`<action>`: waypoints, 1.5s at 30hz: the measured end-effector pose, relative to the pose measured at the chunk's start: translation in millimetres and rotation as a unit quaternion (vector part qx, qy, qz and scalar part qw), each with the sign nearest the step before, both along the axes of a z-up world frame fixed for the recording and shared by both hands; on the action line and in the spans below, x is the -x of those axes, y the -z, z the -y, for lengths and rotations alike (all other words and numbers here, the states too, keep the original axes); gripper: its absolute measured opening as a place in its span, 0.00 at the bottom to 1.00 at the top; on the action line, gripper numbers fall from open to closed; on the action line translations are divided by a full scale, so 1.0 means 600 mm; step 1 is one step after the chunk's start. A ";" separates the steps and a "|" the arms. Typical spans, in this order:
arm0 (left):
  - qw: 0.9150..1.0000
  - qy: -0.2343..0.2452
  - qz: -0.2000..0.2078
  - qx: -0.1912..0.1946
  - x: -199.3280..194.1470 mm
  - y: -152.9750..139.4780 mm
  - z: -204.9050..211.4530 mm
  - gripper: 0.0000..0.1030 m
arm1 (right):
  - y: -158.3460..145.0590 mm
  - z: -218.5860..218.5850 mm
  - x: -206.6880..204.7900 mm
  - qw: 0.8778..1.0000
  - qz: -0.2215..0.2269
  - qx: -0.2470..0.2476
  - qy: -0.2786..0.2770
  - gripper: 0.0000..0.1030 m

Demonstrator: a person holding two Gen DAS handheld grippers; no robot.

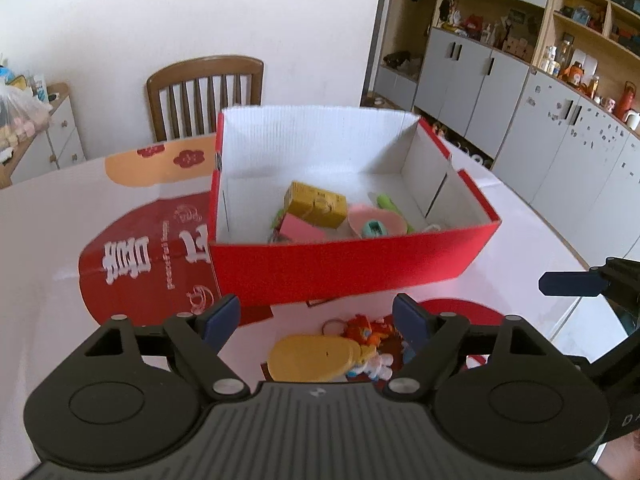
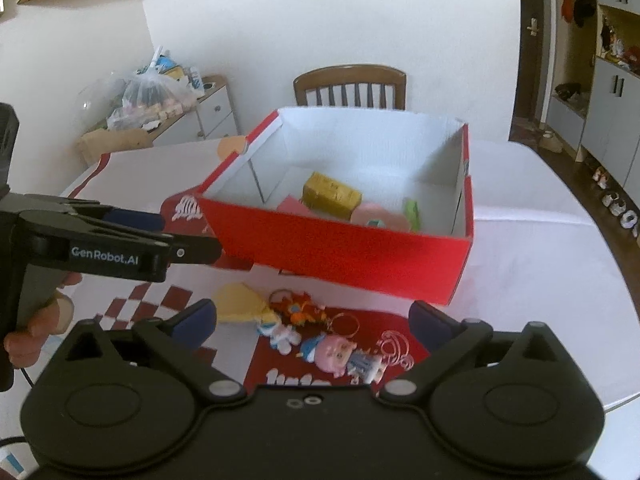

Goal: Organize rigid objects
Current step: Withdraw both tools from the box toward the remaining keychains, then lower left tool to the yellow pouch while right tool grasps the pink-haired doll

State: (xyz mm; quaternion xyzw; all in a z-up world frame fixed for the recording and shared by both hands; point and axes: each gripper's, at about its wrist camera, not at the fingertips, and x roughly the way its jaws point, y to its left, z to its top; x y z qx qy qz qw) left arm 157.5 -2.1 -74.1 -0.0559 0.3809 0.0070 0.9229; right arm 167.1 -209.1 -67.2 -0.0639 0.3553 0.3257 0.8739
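Note:
A red cardboard box [image 1: 340, 268] [image 2: 340, 248] with a white inside stands on the table. In it lie a yellow block [image 1: 316, 204] [image 2: 332, 194], a pink disc [image 1: 376, 220], a pink card [image 1: 302, 230] and a green piece [image 2: 412, 210]. In front of the box lie a yellow flat toy [image 1: 308, 358] [image 2: 240, 302], an orange figure keychain [image 1: 362, 330] [image 2: 298, 308], a white-blue figure [image 2: 280, 334] and a pink-faced figure keychain [image 2: 338, 356]. My left gripper [image 1: 316, 320] is open and empty above the toys. My right gripper [image 2: 312, 324] is open and empty above them too.
A wooden chair [image 1: 204, 92] [image 2: 350, 86] stands behind the table. The table carries a white cloth with red prints [image 1: 132, 264]. Grey cabinets and shelves [image 1: 520, 80] line the right. A sideboard with bags [image 2: 160, 108] is at the left.

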 end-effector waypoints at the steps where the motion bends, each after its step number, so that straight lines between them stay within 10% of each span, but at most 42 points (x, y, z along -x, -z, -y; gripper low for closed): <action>1: 1.000 -0.001 -0.003 0.001 0.000 0.007 0.001 0.81 | 0.006 0.001 0.001 1.000 -0.002 0.002 -0.003 0.99; 27: 0.994 0.030 -0.095 0.045 -0.040 0.159 -0.019 0.81 | 0.101 -0.015 -0.050 0.987 -0.032 0.097 -0.121 0.96; 45: 0.995 0.070 -0.064 0.041 -0.069 0.169 -0.025 0.85 | 0.126 -0.018 -0.080 0.977 -0.047 0.107 -0.176 0.68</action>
